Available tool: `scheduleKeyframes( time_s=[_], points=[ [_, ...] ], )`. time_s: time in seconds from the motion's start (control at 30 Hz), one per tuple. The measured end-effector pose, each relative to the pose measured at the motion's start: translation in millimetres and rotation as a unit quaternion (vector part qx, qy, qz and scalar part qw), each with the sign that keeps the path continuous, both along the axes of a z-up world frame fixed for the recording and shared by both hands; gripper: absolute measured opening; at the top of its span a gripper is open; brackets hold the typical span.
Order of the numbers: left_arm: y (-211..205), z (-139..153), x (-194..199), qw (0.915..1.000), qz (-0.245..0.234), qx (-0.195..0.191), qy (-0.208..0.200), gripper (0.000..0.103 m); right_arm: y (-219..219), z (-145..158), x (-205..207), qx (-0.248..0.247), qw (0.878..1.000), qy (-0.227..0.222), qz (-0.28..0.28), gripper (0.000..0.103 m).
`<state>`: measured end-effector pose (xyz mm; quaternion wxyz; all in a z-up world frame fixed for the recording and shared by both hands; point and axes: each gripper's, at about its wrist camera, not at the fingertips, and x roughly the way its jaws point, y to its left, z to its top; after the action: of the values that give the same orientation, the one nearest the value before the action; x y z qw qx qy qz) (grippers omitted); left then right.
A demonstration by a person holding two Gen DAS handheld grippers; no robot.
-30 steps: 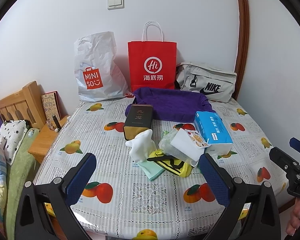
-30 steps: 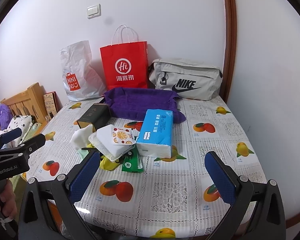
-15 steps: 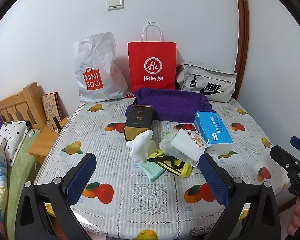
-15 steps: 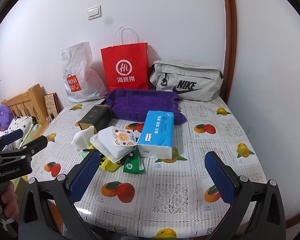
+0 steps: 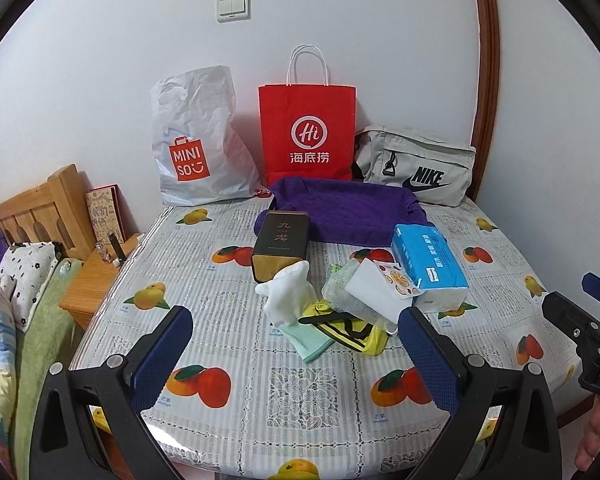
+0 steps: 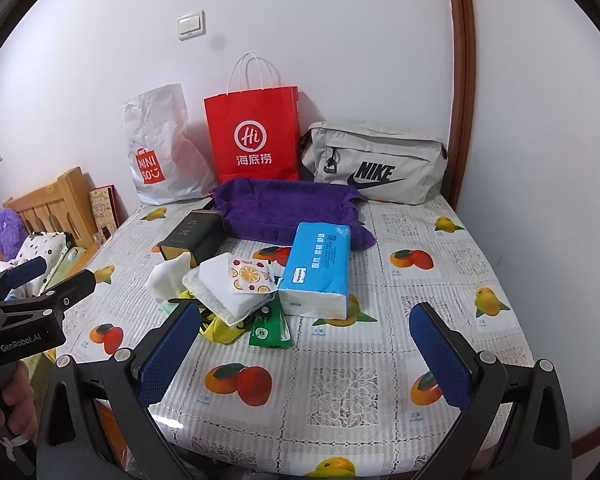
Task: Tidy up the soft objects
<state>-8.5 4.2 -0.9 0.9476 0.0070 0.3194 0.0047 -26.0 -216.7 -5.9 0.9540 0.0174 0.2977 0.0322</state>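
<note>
Left gripper [image 5: 290, 350]: fingers [image 5: 160, 354] spread wide, nothing between them, held above the near edge of the table [image 5: 204, 280]. Right gripper [image 6: 304, 350]: fingers [image 6: 440, 358] likewise wide apart, touching nothing. Soft items sit heaped mid-table: white cloth [image 5: 288, 294], yellow striped cloth [image 5: 354, 330] and pale green cloth [image 5: 310, 342] touching one another; white tissue pack [image 6: 236, 284] lies on top, against the blue tissue pack [image 6: 318, 266]. Purple towel tray [image 5: 346, 212] stands behind the heap, dark box [image 5: 280, 246] at its left corner.
</note>
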Motion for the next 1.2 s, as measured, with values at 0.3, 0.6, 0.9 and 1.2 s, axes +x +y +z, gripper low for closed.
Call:
scheduleKeyframes(
  time_s=[0.3,0.6,0.9,1.2],
  points=[
    [-0.2,0.0,-0.2,1.0000,0.000,-0.001,-0.001,0.103,-1.3,-0.6,-0.5,0.003,1.000,0.001,0.000,0.103],
    [-0.1,1.5,-2.6,1.0000,-0.002,-0.004,-0.003,0.103,-1.4,-0.8,-0.5,0.007,1.000,0.000,0.007,0.103],
    [-0.2,1.2,-2.9,1.0000,-0.003,-0.004,-0.003,0.103,1.9,-0.9,-0.4,0.004,1.000,0.003,0.010,0.103],
    [5.6,-9.2,8.2,0.9997,-0.014,-0.015,0.014,0.103,5.0,-14.0,11.7,-0.007,0.999,0.022,0.024,0.103]
  ],
)
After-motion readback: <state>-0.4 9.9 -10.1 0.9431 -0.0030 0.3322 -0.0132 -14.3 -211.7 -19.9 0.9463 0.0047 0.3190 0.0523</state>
